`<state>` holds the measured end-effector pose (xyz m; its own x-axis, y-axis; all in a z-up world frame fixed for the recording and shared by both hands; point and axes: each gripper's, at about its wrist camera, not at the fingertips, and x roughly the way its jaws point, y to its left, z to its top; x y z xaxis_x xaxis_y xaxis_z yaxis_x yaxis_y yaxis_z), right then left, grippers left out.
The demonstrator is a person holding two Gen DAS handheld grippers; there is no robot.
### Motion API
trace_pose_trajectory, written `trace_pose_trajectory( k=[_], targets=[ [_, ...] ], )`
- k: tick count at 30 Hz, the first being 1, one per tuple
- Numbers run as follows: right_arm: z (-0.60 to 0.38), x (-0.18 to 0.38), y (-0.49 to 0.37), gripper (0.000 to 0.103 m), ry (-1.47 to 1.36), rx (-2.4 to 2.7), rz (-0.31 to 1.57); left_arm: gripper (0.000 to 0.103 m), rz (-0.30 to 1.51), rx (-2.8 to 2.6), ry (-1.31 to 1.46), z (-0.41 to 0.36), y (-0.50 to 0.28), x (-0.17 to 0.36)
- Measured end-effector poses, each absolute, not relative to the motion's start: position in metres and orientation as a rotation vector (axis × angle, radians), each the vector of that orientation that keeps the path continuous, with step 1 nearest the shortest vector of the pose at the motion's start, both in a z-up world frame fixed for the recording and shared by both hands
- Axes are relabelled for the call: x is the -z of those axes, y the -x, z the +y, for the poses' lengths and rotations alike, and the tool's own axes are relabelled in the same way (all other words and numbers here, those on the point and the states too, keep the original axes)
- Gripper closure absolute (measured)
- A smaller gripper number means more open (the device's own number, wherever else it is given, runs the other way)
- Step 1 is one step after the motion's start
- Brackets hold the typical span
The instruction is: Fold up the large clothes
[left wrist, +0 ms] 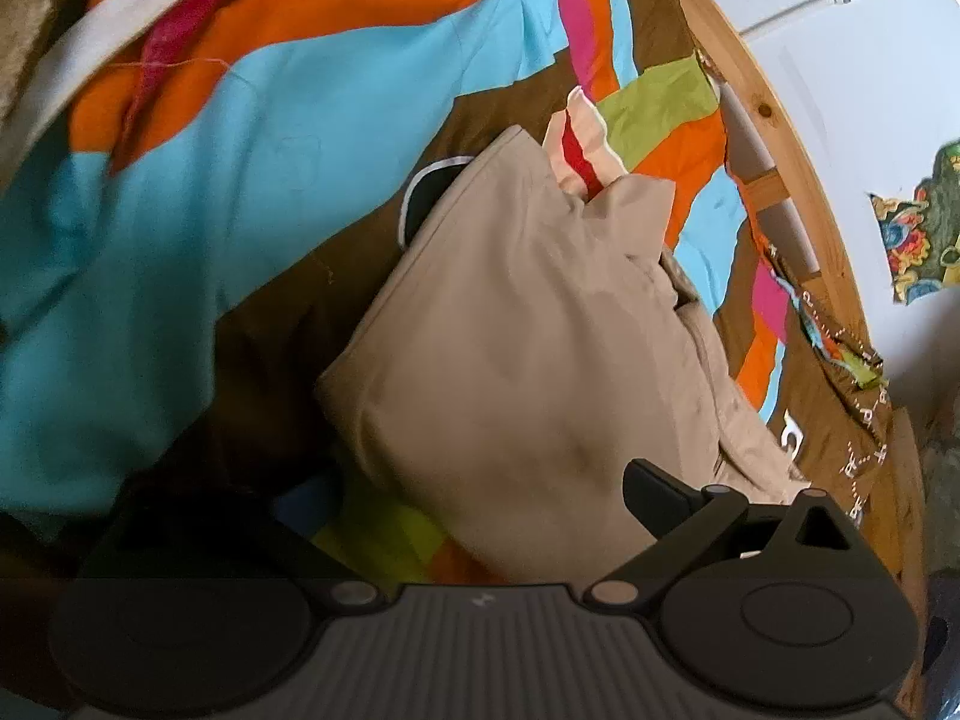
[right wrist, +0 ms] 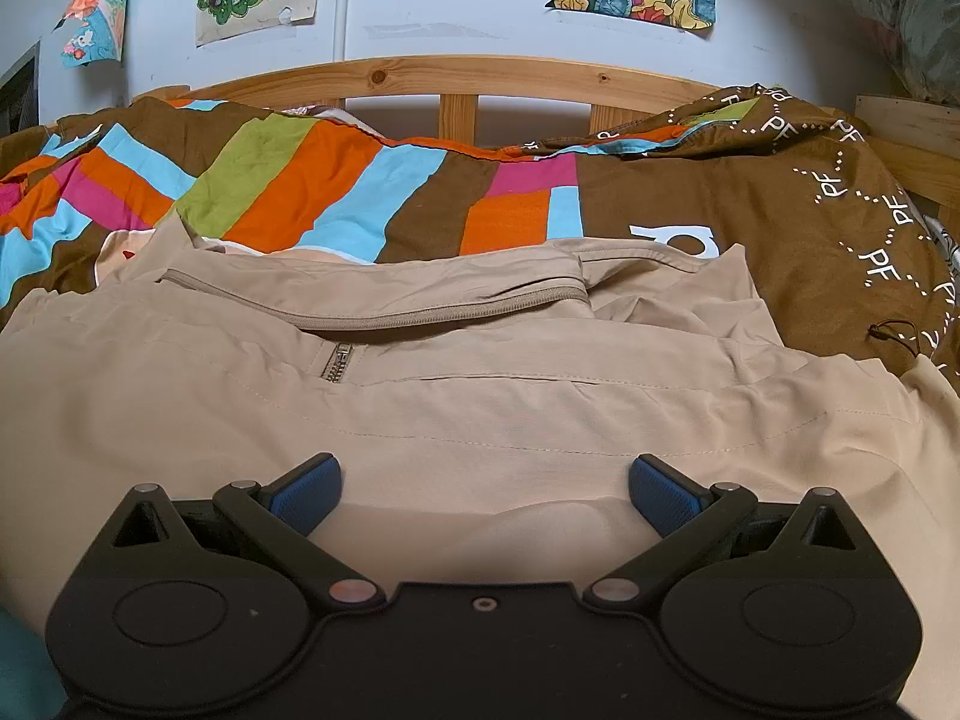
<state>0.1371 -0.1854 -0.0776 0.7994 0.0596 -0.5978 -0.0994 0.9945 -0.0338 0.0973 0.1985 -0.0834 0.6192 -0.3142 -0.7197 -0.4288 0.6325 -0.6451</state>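
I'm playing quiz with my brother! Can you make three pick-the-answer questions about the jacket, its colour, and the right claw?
1. Where does the jacket lie?
A. On the striped bedspread
B. On a chair
C. On the floor

2. What colour is the jacket?
A. Blue
B. Beige
C. Black

3. How is the right claw?
A. Shut on a sock
B. Out of view
C. Open above the jacket

Answers: 1 A, the colourful bedspread shows all around it. 2 B, the cloth is pale tan in both views. 3 C, its blue pads stand wide apart with nothing between.
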Motion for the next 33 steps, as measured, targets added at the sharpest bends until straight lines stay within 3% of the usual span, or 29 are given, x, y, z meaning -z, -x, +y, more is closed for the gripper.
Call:
trace_pose_trajectory(
  k=[2,8,17,23,25,28,30,31,33],
  targets=[
    [-0.186,0.078,-0.137,0.001,0.064,-0.085,0.639,0.014,0.904,-0.049,0.901,0.194,-0.100,0.081],
    [-0.186,0.078,-0.137,0.001,0.065,-0.084,0.639,0.019,0.897,-0.048,0.798,0.182,-0.104,0.077],
    [-0.185,0.078,-0.137,0.001,0.065,-0.084,0.638,0.011,0.924,-0.031,0.847,0.189,-0.108,0.084],
    [-0.185,0.078,-0.137,0.001,0.065,-0.083,0.638,0.012,0.924,-0.030,0.851,0.188,-0.109,0.085],
    [-0.185,0.078,-0.137,0.001,0.065,-0.083,0.638,0.018,0.912,-0.044,0.858,0.190,-0.107,0.085],
    [-0.185,0.078,-0.137,0.001,0.065,-0.082,0.638,0.043,0.881,-0.093,0.885,0.197,-0.103,0.086],
    [-0.185,0.078,-0.137,0.001,0.065,-0.082,0.637,0.067,0.868,-0.128,0.950,0.206,-0.099,0.090],
    [-0.185,0.078,-0.137,0.001,0.066,-0.082,0.637,0.070,0.862,-0.134,0.979,0.209,-0.098,0.092],
    [-0.185,0.078,-0.137,0.001,0.064,-0.082,0.637,0.087,0.831,-0.135,1.023,0.212,-0.094,0.093]
  ],
)
